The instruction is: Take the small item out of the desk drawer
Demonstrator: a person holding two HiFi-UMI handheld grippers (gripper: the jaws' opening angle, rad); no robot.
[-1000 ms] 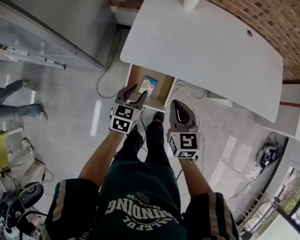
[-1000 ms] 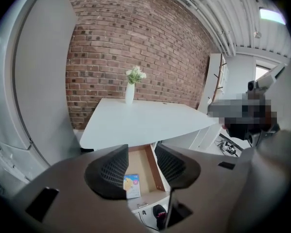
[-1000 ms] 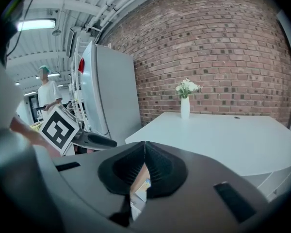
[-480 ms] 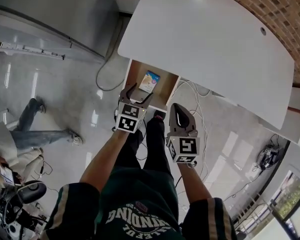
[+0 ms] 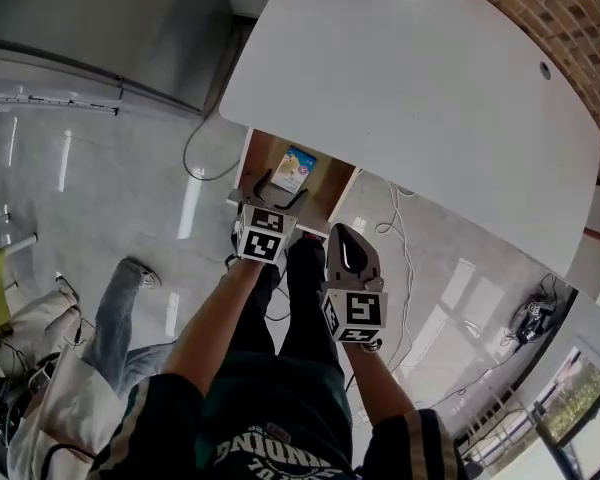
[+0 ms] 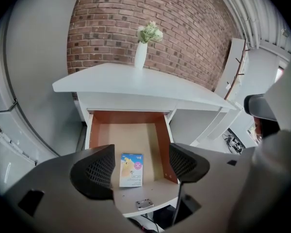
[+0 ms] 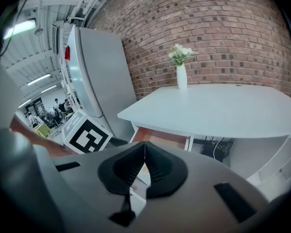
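Observation:
The wooden desk drawer stands pulled out from under the white desk. A small blue-and-yellow packet lies flat on the drawer floor. My left gripper hovers over the drawer's front edge, and its jaws are opening. In the left gripper view the packet shows beyond the left gripper, between the pads, and neither pad touches it. My right gripper hangs just right of the drawer, shut and empty. In the right gripper view the right gripper has its pads together.
A white vase with flowers stands at the desk's back edge by the brick wall. A tall grey cabinet is at the left. Cables trail on the floor under the desk. A person's leg is at the left.
The left gripper's jaws have spread wider over the drawer front. The right gripper stays shut beside it. The bystander at the left has walked nearer.

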